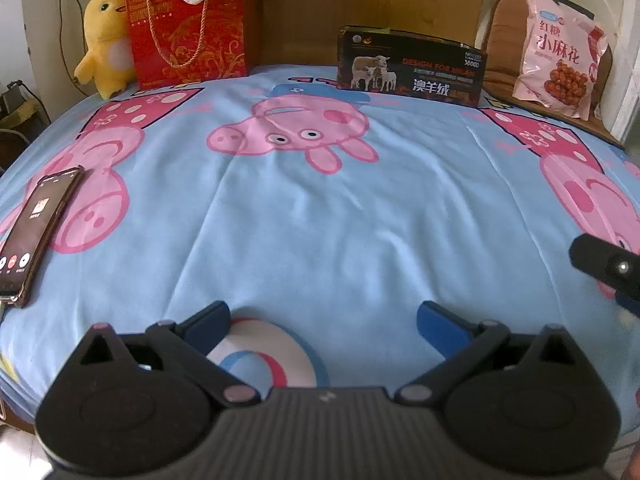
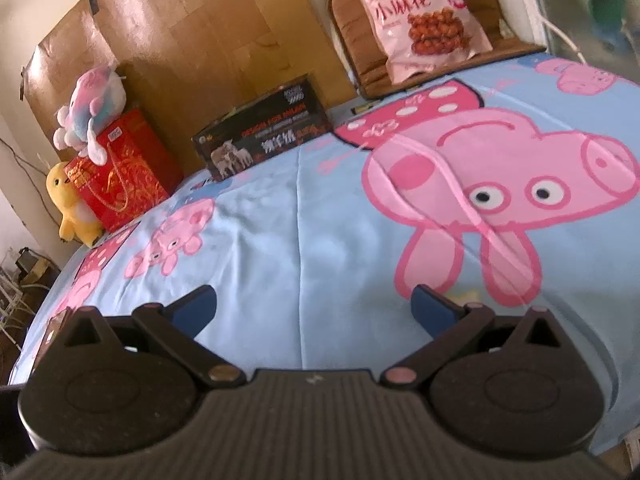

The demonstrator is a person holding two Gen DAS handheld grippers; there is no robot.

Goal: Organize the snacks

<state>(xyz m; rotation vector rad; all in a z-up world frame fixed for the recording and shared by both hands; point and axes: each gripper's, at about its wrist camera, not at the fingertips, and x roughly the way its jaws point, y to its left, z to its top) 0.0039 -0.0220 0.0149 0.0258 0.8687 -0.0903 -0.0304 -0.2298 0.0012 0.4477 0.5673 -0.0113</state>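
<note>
A pink snack bag printed with fried twists leans on a brown cushion at the far right of the bed; the right wrist view has the same snack bag at top centre-right. A black box with sheep on it stands open-topped at the far edge, also visible as the black box. My left gripper is open over the near edge of the blue sheet, holding nothing. My right gripper is open as well, empty, low over the sheet. A dark part of the right gripper shows at the left view's right edge.
A blue pig-print sheet covers the bed. A phone with a lit screen lies at the left. A red gift bag, a yellow plush and a pastel plush stand at the back left against a wooden headboard.
</note>
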